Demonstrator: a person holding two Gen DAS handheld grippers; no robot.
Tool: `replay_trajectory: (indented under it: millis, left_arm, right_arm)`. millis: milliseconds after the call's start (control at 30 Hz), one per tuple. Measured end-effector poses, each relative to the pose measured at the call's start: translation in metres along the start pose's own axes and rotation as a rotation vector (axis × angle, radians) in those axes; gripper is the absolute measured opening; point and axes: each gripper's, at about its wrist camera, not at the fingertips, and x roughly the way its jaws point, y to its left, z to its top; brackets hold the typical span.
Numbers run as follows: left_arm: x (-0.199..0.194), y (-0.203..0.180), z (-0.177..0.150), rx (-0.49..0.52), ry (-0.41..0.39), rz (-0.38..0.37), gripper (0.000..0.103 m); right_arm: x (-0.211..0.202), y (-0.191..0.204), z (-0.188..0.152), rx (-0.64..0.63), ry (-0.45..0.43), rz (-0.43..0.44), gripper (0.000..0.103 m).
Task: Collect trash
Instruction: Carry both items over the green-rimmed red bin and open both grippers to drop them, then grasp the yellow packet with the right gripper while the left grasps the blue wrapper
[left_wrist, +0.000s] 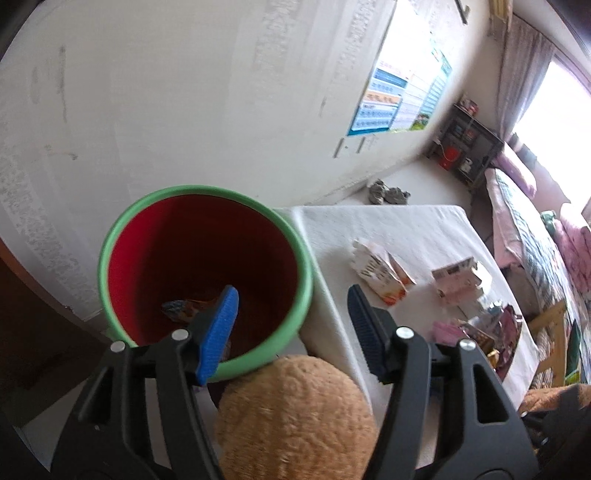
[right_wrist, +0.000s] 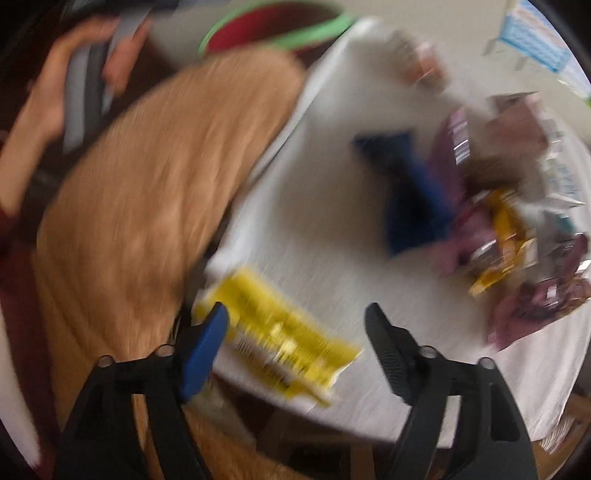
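White wall (left_wrist: 184, 92) fills the background of the left wrist view, carrying a poster (left_wrist: 400, 99) at two o'clock, with a shelf unit (left_wrist: 467, 142) and a bed (left_wrist: 535, 236) toward three o'clock. Below the wall stands a table (left_wrist: 388, 229) under a white cloth. A red bucket (left_wrist: 192, 251) with a green rim sits just beside the table's left edge.

Only the left wrist view looks into the bucket: one crumpled wrapper (left_wrist: 188, 306) lies on its floor. The left gripper (left_wrist: 291, 291) hangs over the bucket's near rim, jaws partly apart, nothing between them; its left pad overlaps the wrapper in the picture. A tan, fuzzy-covered knee (left_wrist: 295, 413) sits at six o'clock between the gripper arms. On the cloth at three o'clock lie two torn cartons (left_wrist: 384, 277), well apart from this gripper.

The right wrist view is heavily blurred. It alone shows a yellow wrapper (right_wrist: 280, 339) lying at the table's near edge, and a heap of purple and yellow packets (right_wrist: 517, 240) at three o'clock, with a blue item (right_wrist: 410, 192) beside the heap. The right gripper (right_wrist: 295, 325) points down at the yellow wrapper, jaws wide apart, gripping nothing; the wrapper lies between the two fingers in the picture, and whether either pad touches it cannot be told. The bucket's green rim appears at twelve o'clock, and a hand (right_wrist: 48, 99) on a grey handle at ten o'clock.
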Motion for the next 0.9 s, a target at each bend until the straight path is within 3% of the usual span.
replay_trajectory:
  millis: [100, 167, 233, 333, 367, 400, 533, 667, 733, 833, 900]
  left_arm:
    - [-0.001, -0.008, -0.001, 0.025, 0.004, -0.005, 0.063]
    - [-0.003, -0.01, -0.001, 0.03, 0.004, -0.004, 0.063]
    - [-0.005, -0.008, -0.002, 0.026, 0.006, 0.0, 0.063]
    - [-0.008, -0.004, -0.001, 0.02, 0.006, 0.007, 0.063]
    - [-0.009, -0.004, -0.001, 0.02, 0.006, 0.009, 0.063]
    - [-0.009, -0.004, -0.001, 0.02, 0.006, 0.011, 0.063]
    - [-0.006, -0.007, -0.002, 0.023, 0.021, 0.007, 0.063]
    - [0.001, -0.024, -0.004, 0.039, 0.047, -0.021, 0.063]
    - [0.005, -0.038, -0.007, 0.033, 0.08, -0.073, 0.063]
    - [0.017, -0.066, -0.022, 0.018, 0.169, -0.187, 0.063]
    - [0.029, -0.087, -0.034, 0.037, 0.226, -0.225, 0.063]
  right_arm:
    - [0.025, 0.02, 0.001, -0.11, 0.104, -0.048, 0.083]
    - [0.034, 0.032, 0.003, -0.183, 0.121, -0.099, 0.08]
    - [0.043, 0.036, 0.007, -0.217, 0.132, -0.17, 0.06]
    - [0.039, 0.028, 0.014, -0.178, 0.087, -0.128, 0.043]
    - [0.035, 0.024, 0.016, -0.148, 0.064, -0.106, 0.03]
    - [0.029, 0.018, 0.019, -0.099, 0.032, -0.064, 0.024]
    - [-0.001, -0.015, 0.025, 0.095, -0.145, 0.045, 0.022]
    - [-0.05, -0.056, 0.025, 0.291, -0.476, 0.12, 0.023]
    - [-0.076, -0.089, 0.025, 0.406, -0.621, 0.077, 0.023]
    - [-0.101, -0.113, 0.033, 0.494, -0.744, -0.133, 0.024]
    - [-0.11, -0.12, 0.028, 0.501, -0.809, -0.271, 0.024]
